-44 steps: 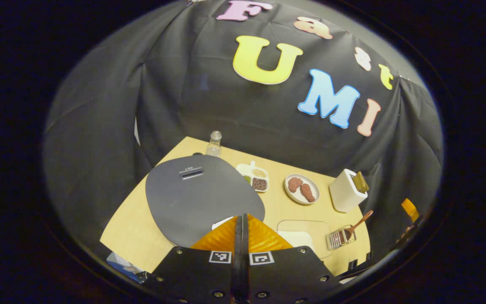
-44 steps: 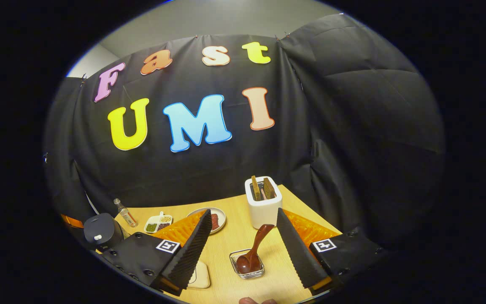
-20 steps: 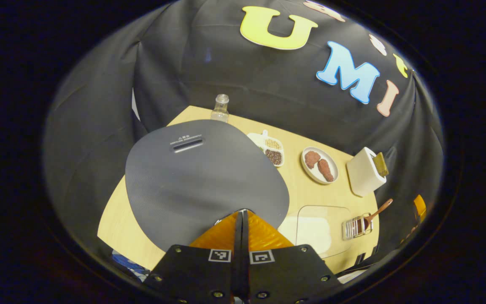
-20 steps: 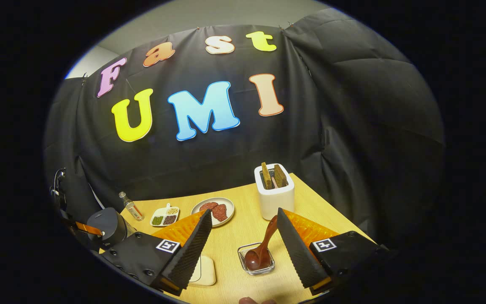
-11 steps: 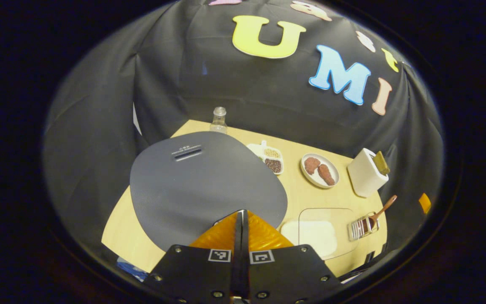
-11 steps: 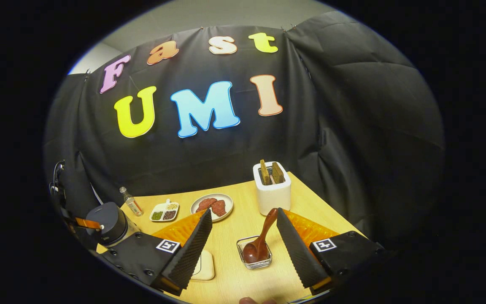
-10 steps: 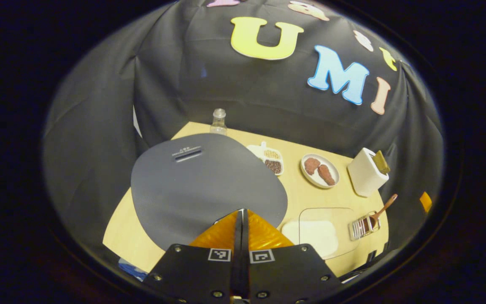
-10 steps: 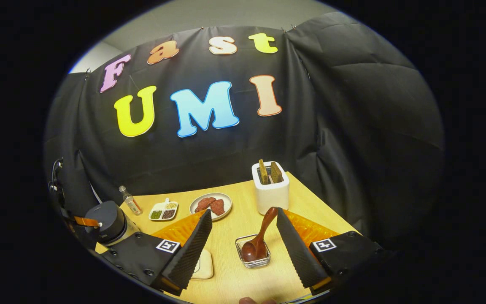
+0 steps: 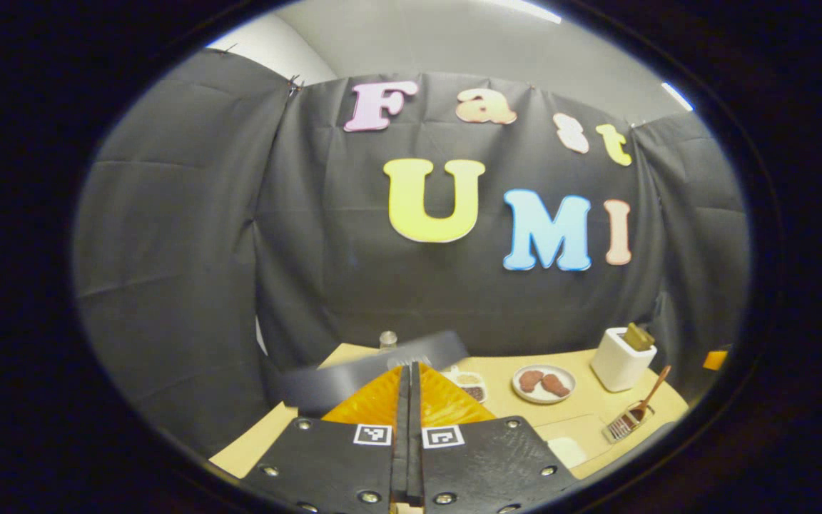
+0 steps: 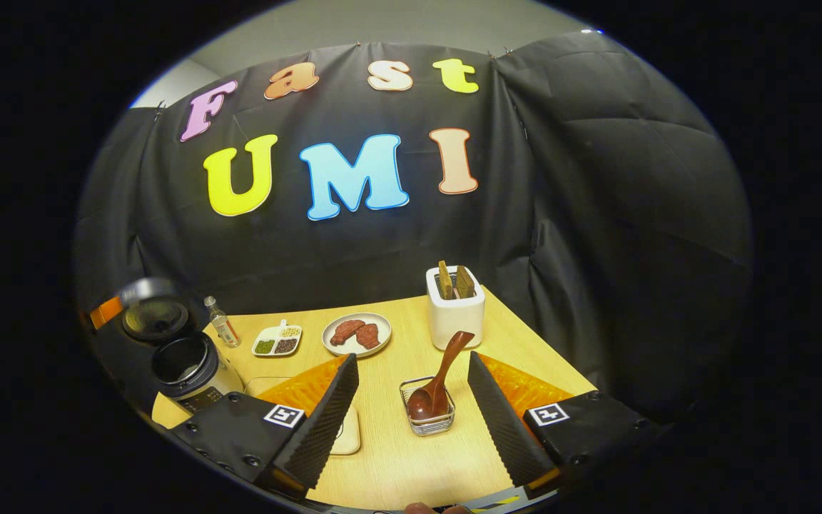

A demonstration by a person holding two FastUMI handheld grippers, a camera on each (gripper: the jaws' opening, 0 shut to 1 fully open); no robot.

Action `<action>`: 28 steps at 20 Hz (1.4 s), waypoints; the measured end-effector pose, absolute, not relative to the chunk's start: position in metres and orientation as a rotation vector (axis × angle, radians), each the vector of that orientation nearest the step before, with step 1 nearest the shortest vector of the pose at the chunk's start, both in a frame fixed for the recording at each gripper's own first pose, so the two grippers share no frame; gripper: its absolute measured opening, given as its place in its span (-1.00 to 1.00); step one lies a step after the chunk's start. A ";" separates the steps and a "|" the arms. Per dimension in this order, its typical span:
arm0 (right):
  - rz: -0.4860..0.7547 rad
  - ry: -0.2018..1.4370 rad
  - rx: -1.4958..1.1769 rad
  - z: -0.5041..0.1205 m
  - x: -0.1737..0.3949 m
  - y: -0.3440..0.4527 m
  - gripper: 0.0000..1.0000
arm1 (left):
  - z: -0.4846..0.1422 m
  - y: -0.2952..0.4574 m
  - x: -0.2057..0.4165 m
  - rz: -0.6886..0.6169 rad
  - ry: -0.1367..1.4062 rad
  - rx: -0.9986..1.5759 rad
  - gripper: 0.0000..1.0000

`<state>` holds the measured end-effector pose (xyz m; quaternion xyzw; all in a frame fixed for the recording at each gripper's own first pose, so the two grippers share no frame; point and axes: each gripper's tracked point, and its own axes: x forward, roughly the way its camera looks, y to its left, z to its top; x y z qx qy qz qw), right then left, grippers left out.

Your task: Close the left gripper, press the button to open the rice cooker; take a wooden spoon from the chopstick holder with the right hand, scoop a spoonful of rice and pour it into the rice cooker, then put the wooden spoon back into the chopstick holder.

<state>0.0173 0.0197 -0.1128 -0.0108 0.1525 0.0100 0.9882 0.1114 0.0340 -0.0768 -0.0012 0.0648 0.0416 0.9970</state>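
On the light wooden bench, the round dark rice cooker stands with its lid raised. Right of it, the brown wooden spoon leans in the wire chopstick holder, between the right gripper's spread jaws. The left gripper's jaws are pressed together.

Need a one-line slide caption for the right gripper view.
Open right tongs frame the wooden spoon in its wire holder; rice cooker lid up at left.

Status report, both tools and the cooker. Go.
Left tool shut, empty, at the raised lid. Right tool open, empty, wooden spoon in its holder between the fingers, untouched. Rice cooker open. Nothing blocks the spoon.
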 end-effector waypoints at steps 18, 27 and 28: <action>-0.040 0.391 0.118 -0.113 0.094 -0.019 0.96 | -0.121 0.047 0.040 0.177 0.247 -0.043 0.92; -0.008 0.546 0.284 -0.179 0.172 -0.043 0.96 | -0.094 0.030 0.058 0.342 0.266 0.084 0.92; -0.003 0.557 0.309 -0.186 0.177 -0.046 0.96 | -0.093 0.026 0.060 0.349 0.269 0.057 0.93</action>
